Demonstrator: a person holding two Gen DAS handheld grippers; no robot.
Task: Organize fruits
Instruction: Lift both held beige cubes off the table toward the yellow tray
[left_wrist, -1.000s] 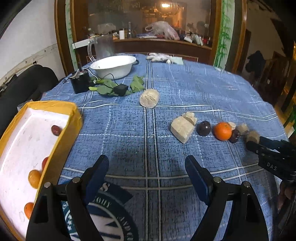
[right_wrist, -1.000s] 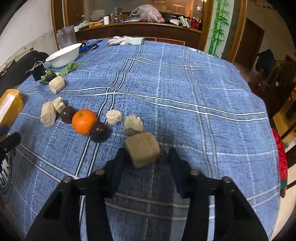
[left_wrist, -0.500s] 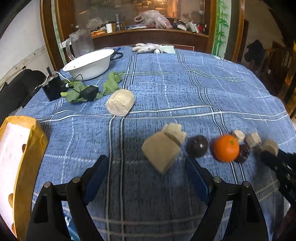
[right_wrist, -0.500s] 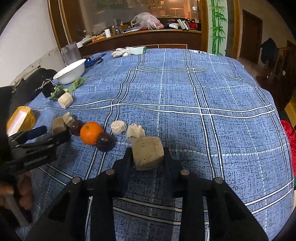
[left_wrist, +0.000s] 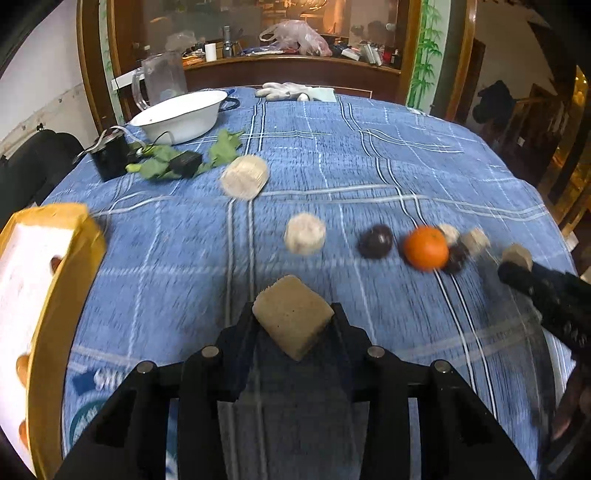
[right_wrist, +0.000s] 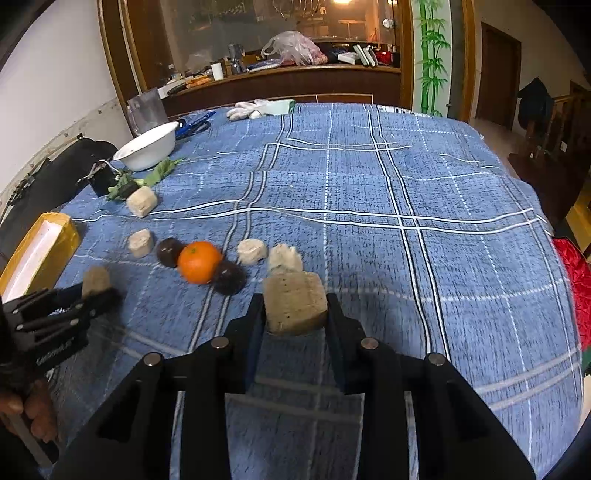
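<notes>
A round table under a blue cloth with white check lines (right_wrist: 369, 192) fills both views. Far left of the left claw (left_wrist: 293, 325) stands a yellow-walled tray with a white floor (left_wrist: 55, 295), small orange and red fruits inside it. Each claw is closed to a block's width: the left grips a tan, sponge-like cube (left_wrist: 293, 323), the right claw (right_wrist: 295, 310) a second tan cube (right_wrist: 295, 308). Ahead and left of the right claw lies a round orange tangerine (right_wrist: 198, 261) between two dark purple round fruits (right_wrist: 169, 252), touching the nearer one. Pale beige chunks (right_wrist: 252, 251) sit just beside them.
</notes>
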